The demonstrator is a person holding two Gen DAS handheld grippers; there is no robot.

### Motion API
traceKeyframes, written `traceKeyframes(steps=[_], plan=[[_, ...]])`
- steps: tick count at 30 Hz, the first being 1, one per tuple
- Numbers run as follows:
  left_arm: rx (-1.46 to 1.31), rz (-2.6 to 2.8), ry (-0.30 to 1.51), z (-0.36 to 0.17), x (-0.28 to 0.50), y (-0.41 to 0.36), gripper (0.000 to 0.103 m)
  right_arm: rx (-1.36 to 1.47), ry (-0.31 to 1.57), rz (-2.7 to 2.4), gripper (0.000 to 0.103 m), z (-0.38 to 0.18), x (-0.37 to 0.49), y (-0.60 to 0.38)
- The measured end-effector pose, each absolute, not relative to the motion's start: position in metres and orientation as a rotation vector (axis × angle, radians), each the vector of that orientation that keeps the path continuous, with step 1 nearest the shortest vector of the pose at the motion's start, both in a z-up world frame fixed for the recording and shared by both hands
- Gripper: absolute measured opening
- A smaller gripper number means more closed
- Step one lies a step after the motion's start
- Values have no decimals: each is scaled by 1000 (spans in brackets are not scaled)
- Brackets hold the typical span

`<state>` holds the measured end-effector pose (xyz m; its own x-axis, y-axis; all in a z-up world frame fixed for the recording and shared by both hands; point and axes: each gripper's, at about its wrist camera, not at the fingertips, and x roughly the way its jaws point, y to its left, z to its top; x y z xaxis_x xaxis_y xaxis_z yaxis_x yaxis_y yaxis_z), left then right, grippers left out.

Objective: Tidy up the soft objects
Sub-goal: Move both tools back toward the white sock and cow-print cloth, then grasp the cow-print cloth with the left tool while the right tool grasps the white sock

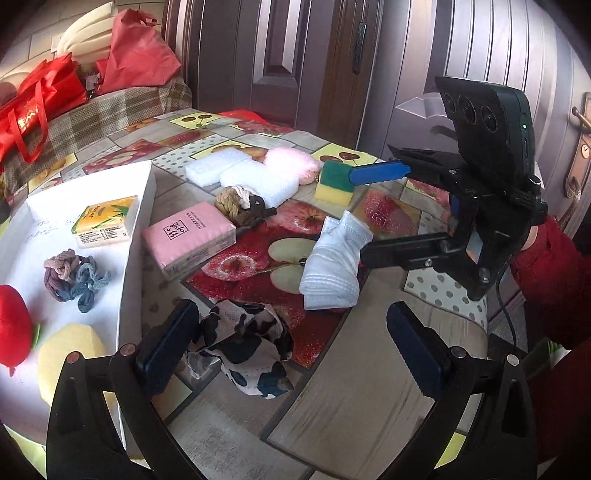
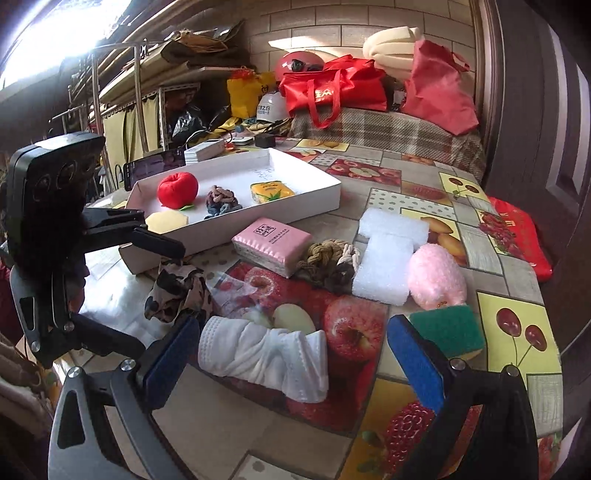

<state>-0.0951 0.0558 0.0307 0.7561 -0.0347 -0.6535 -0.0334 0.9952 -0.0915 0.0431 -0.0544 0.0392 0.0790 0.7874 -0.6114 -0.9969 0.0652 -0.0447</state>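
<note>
A fruit-print tablecloth (image 2: pixel 517 332) lies beneath the tools; ahead stand a plaid-covered bench (image 2: pixel 388 129), tiled wall (image 2: pixel 314 33), cluttered shelves (image 2: pixel 147 92), dark wooden door (image 1: pixel 277 55).

Taking the white tray (image 2: pixel 314 195) as landmark: its near wall is flanked by a pink tissue pack (image 2: pixel 271 245) and a patterned cloth (image 2: pixel 177 288). Beyond them lie a folded white cloth (image 2: pixel 266 354), knotted rope (image 2: pixel 328 260) and foam blocks (image 2: pixel 388 254). Bare tablecloth (image 1: pixel 351 387) lies open nearest the cameras.

Your left gripper (image 1: pixel 291 343) hangs low with its jaws spread wide; your right gripper (image 2: pixel 295 354) is likewise wide apart, gripping nothing.
</note>
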Motion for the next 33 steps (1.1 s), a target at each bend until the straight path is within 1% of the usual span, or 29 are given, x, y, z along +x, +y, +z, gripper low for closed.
traceKeyframes(steps=[4,8,9,10,11,12,14,19,21,22,24,25,26,27,28,30,32,33], plan=[[-84,89,746,26,-88,58,102,-649,509,1449,102,27,27,-36],[-134,97,708,30,-97,69,102,-723,576,1438,101,15,31,-20],[-131,98,713,29,-97,68,102,-739,594,1448,98,12,31,-17],[-125,99,726,28,-96,68,102,-755,604,1457,81,10,30,-16],[-117,102,740,26,-94,66,102,-767,606,1464,75,9,29,-16],[-106,105,754,25,-91,64,102,-771,595,1465,74,9,27,-18],[-88,105,771,23,-86,61,102,-763,575,1478,67,12,25,-25],[-88,118,849,12,-68,59,102,-667,608,1416,67,13,44,-46],[-56,141,872,9,-64,56,99,-615,623,1388,67,13,55,-53],[-39,161,884,7,-62,54,96,-594,630,1381,67,14,58,-56],[11,189,901,3,-61,52,84,-566,631,1372,67,15,61,-60],[15,185,891,4,-63,52,73,-560,626,1368,67,16,61,-61],[18,194,884,6,-65,53,57,-555,617,1363,67,18,60,-62],[25,203,879,6,-67,54,51,-547,608,1358,66,19,60,-64],[26,198,873,6,-69,53,48,-535,601,1356,66,22,61,-64],[33,197,867,7,-71,52,47,-509,585,1350,66,27,63,-67],[36,188,852,9,-72,50,42,-484,563,1340,66,33,65,-70],[37,183,836,11,-73,50,41,-468,554,1335,66,36,66,-71]])
